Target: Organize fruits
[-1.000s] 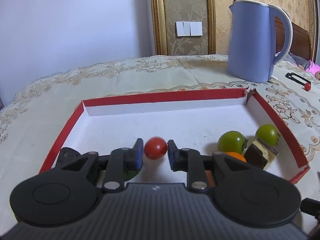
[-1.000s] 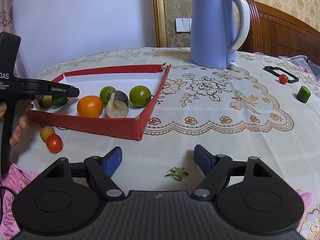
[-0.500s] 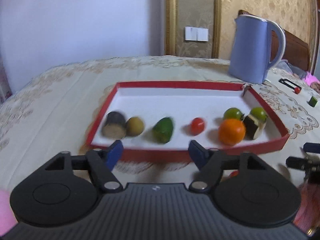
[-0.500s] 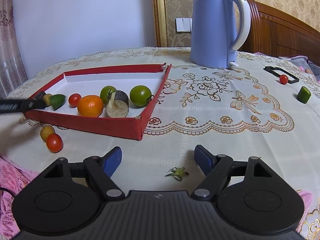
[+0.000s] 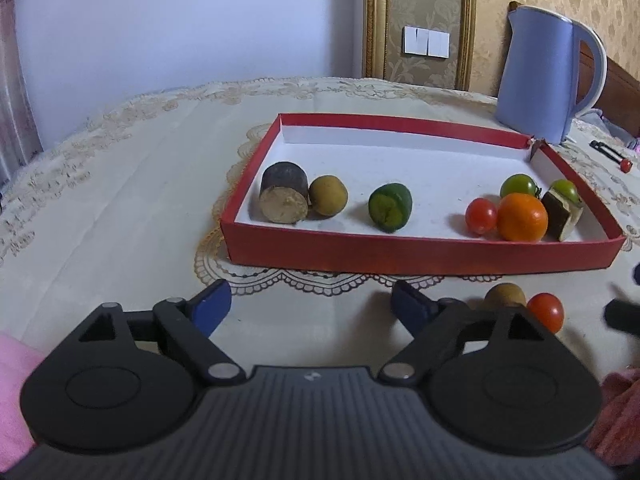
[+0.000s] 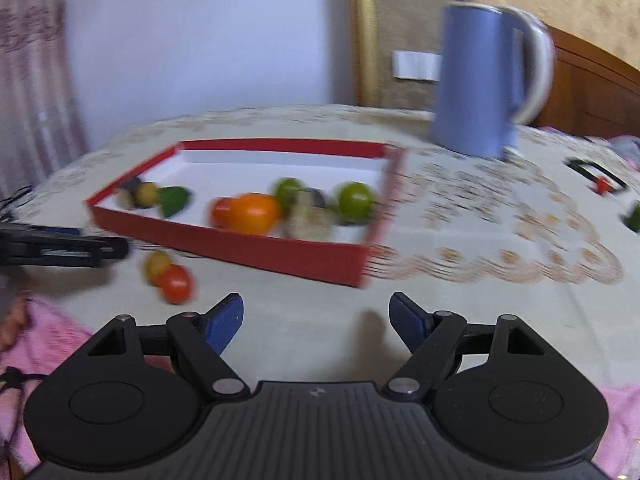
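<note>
Left gripper (image 5: 310,300) spread wide and empty, hovering over the tablecloth just short of the red tray (image 5: 420,256). Right gripper (image 6: 316,316) likewise wide open, nothing held; that view badly blurred.

Still outside the tray: a red tomato (image 5: 545,311) touching a small yellowish fruit (image 5: 505,295), both on the cloth just before the tray's near wall. From the left gripper, lying ahead and to the right, close beside its right finger; from the right gripper, ahead and to the left (image 6: 175,283). Left looks nearer, though hard to judge across two fisheye views. Both fruits round, so no long axis to line up with.

Inside the tray: a dark cut stub (image 5: 285,197), a yellow-brown fruit (image 5: 329,195), a green piece (image 5: 390,207), a tomato (image 5: 481,216) against an orange (image 5: 522,217), two green tomatoes behind. Blue kettle (image 5: 540,76) well beyond.

Likely snags: the touching pair, one easily nudged while closing on the other; the tray wall to be lifted over; the two grippers converging on the same spot.
</note>
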A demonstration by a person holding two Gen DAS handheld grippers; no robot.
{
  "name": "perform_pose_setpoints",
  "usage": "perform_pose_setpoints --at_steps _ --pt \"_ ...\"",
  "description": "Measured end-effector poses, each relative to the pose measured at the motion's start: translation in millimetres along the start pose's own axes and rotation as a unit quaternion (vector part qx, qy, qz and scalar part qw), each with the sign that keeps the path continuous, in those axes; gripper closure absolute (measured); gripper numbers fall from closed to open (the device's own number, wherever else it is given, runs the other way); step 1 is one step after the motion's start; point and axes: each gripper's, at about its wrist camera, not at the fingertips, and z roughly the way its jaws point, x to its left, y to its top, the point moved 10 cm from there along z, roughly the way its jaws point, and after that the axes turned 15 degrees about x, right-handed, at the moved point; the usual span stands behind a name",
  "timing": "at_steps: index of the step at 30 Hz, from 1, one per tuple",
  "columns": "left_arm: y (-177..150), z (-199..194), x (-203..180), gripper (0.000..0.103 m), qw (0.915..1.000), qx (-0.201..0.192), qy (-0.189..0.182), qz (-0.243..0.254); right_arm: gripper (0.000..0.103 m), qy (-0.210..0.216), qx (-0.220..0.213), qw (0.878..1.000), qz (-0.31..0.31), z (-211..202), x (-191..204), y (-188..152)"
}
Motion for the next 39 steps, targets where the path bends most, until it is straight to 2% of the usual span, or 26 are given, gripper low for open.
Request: perform_pose_setpoints --at_steps 2,5,9,10,13,15,18,20,23,33,39 --pt "1 1 -1 0.012 1.0 0.002 -0.002 0.001 0.023 -0.002 -0.006 1.0 -0.022 1 17 4" --pt "1 3 -1 0.003 0.9999 0.007 0.009 0.0 0.023 0.001 -0.01 0.999 -0.047 3 36 10" --pt "0 4 -1 0.0 0.9999 0.011 0.003 -0.002 0.023 0.009 -0.007 0.997 -0.071 7 55 13" --pt "0 4 -2 0.0 0.9999 0.011 0.005 0.0 0.025 0.007 -0.007 0.997 -0.079 7 59 14" --pt "0 4 -2 0.0 0.9999 0.011 0.003 -0.002 0.043 0.005 -0.002 0.995 -0.096 13 71 17" --pt "0 4 -2 0.0 0.9999 0.012 0.003 -0.001 0.046 0.017 0.007 0.995 -0.096 17 75 17" --pt "0 4 -2 0.0 0.9999 0.012 0.003 -0.002 0.049 0.013 0.011 0.994 -0.107 23 81 17" --pt "0 4 -2 0.0 0.9999 0.011 0.003 -0.002 0.064 0.011 0.013 0.994 -0.109 26 84 15" --pt "0 4 -2 0.0 0.9999 0.011 0.003 -0.002 0.069 0.015 0.014 0.994 -0.111 27 86 11" --pt "0 5 -2 0.0 0.9999 0.011 0.003 -0.001 0.069 -0.005 -0.023 0.996 -0.091 8 76 9" --pt "0 5 -2 0.0 0.9999 0.011 0.003 -0.002 0.069 -0.028 -0.042 0.997 -0.064 -3 47 30"
